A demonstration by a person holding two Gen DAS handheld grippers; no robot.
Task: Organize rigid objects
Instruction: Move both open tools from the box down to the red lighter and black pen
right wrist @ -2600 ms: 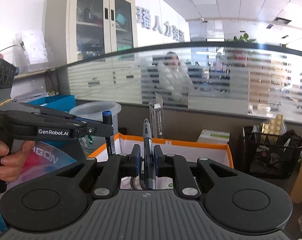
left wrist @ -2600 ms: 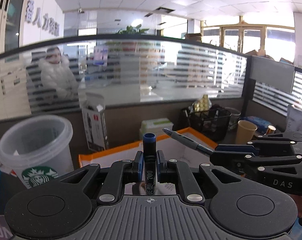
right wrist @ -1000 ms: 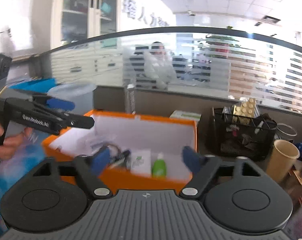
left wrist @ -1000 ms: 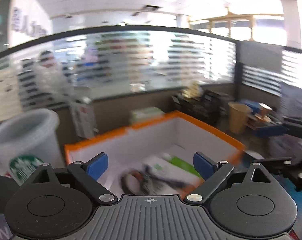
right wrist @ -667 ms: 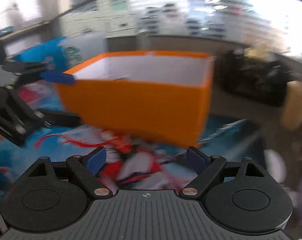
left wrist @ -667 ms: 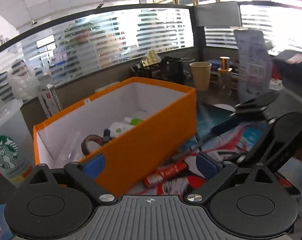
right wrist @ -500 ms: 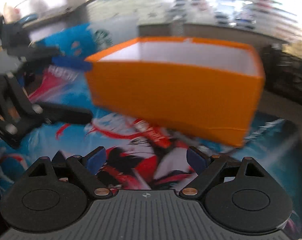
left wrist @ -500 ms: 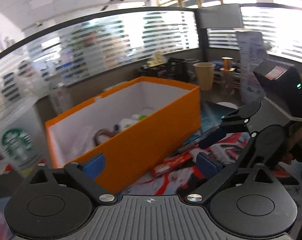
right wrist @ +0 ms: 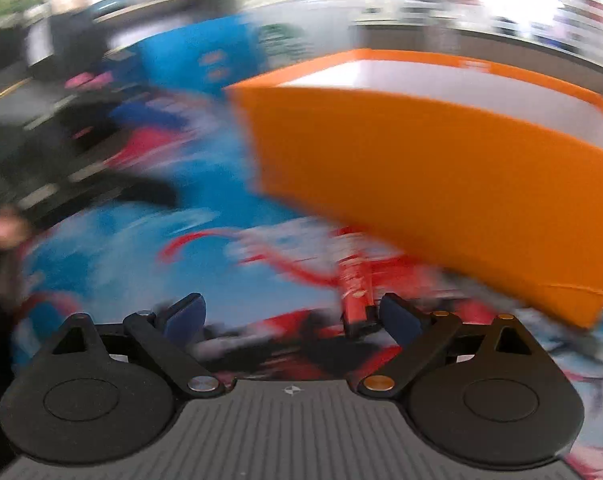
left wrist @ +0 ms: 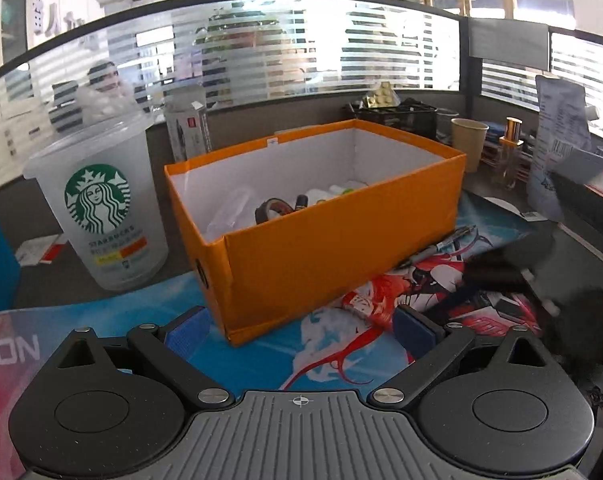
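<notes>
The left gripper (left wrist: 300, 326) stands spread wide and empty over a colourful printed desk mat (left wrist: 261, 360). The right gripper (right wrist: 293, 318), its jaws opening, hangs over the same mat with a blurred red tube-like item (right wrist: 355, 296) lying between them, near the right pad, unpinched. Just ahead of both sits an open orange cardboard box (left wrist: 341, 248) holding a tape roll (left wrist: 271, 209); a grey pen (left wrist: 441, 246) lies beside it. Left stands a frosted plastic Starbucks cup (left wrist: 101, 208). Beyond, striped glass partitions (left wrist: 301, 52) close off the office.
</notes>
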